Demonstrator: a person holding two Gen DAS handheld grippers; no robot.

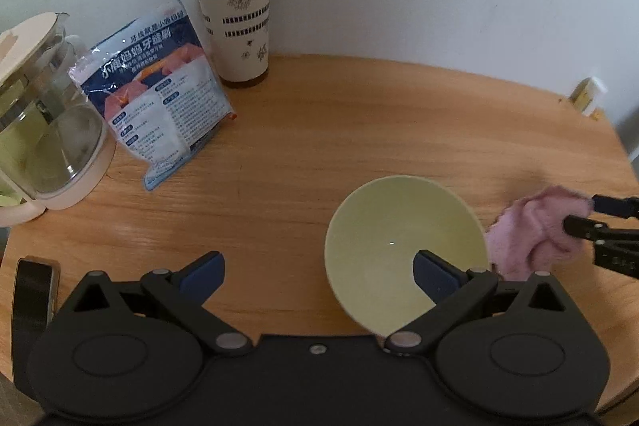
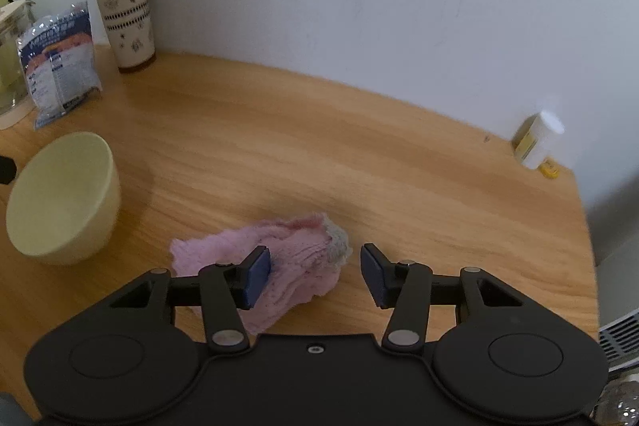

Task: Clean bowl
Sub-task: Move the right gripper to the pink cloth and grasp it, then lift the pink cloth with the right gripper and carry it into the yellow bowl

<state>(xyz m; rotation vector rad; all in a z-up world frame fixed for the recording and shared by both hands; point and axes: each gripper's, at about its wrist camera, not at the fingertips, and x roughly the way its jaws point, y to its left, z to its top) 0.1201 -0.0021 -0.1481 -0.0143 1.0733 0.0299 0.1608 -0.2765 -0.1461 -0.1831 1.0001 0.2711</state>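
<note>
A pale yellow-green bowl stands upright on the wooden table. My left gripper is open wide; its right finger reaches over the bowl's inside while the left finger stays outside, so the bowl's near-left wall lies between them. A crumpled pink cloth lies on the table just right of the bowl. My right gripper straddles the cloth, half open. Its left pad rests against the cloth; the right pad stands apart from it.
At the back left stand a glass kettle, a blue-and-white packet and a tall cup with a red lid. A small white bottle sits at the table's far right edge. A dark flat object lies near left.
</note>
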